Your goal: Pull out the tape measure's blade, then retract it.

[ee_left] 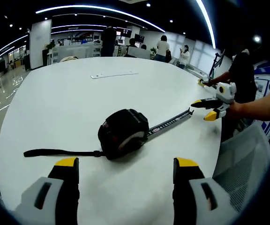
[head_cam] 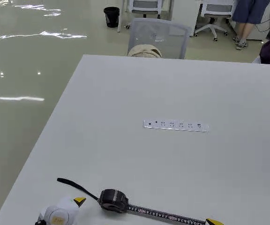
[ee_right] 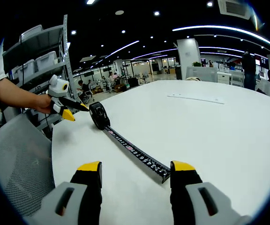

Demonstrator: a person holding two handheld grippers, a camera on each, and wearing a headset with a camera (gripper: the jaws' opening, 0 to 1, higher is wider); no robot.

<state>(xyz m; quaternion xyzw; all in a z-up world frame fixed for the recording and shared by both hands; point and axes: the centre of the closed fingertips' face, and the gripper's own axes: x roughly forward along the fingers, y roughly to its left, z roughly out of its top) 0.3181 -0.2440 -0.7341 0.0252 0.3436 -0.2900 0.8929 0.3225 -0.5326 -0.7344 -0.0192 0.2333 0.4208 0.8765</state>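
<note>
A black tape measure lies on the white table near its front edge, with its wrist strap trailing left. The blade is drawn out and lies flat toward the right. In the left gripper view the case sits just ahead of my left gripper, whose jaws are open and apart from it. My right gripper is open too, and the blade's end rests between its yellow fingertips without being clamped. The left gripper shows beyond the case.
A flush socket panel sits in the table's middle. A mesh chair stands at the far edge, and a black bin and a person are beyond it. The table's left edge drops to glossy floor.
</note>
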